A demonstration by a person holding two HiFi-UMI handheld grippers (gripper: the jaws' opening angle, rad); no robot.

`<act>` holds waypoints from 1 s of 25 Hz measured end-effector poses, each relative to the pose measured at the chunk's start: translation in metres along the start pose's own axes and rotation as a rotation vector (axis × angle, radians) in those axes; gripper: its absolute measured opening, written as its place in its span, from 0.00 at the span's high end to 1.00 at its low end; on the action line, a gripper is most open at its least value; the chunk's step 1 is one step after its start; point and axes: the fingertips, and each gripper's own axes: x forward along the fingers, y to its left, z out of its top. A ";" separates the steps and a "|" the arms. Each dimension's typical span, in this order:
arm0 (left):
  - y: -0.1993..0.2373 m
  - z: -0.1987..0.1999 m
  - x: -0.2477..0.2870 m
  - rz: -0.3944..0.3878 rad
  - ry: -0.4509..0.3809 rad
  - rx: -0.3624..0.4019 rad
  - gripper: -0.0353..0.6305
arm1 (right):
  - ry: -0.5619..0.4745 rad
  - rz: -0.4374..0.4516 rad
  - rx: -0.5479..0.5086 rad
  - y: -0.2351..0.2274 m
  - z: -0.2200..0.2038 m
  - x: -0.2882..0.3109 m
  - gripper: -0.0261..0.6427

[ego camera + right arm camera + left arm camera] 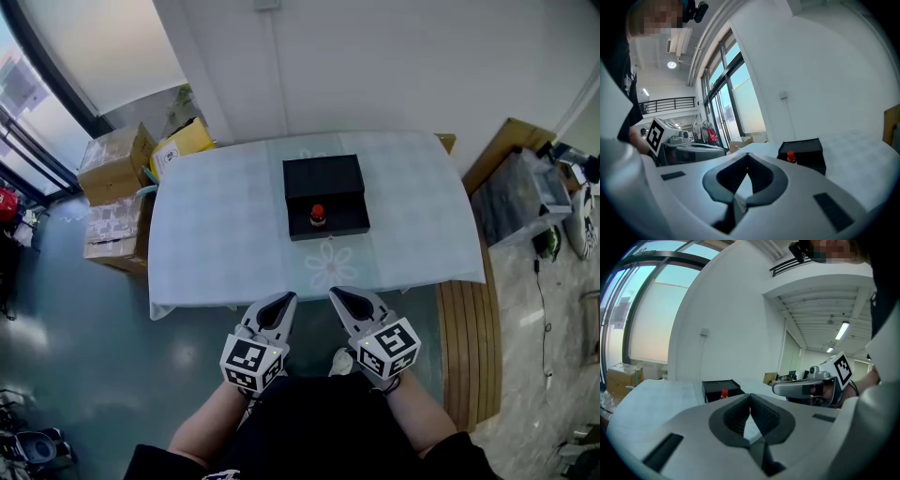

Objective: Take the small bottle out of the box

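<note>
- Head view shows the white table (216,234) filling the middle of the frame, with its far edge against a white wall.
- Cardboard boxes (114,164) are stacked on the floor at the upper left, beside the table's left end.
- A black box (323,178) lies open at the table's centre. The lid half is toward the wall and the tray half is nearer the lower edge of the frame.
- Left tongs (281,302) and right tongs (339,296) sit side by side at the lower centre. They are just short of the table's near edge and well apart from the box.
- In its own gripper view, the left tongs (750,397) have their tips pressed together with nothing between them.
- The right tongs (747,157) are likewise closed and empty.
- The small bottle (319,216), red-capped, stands upright in the tray half of the box. It shows beyond the closed tips in both gripper views.
</note>
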 end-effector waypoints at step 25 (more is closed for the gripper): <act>0.054 0.005 -0.045 -0.044 -0.030 -0.005 0.90 | 0.000 -0.050 -0.036 0.050 0.011 0.046 0.93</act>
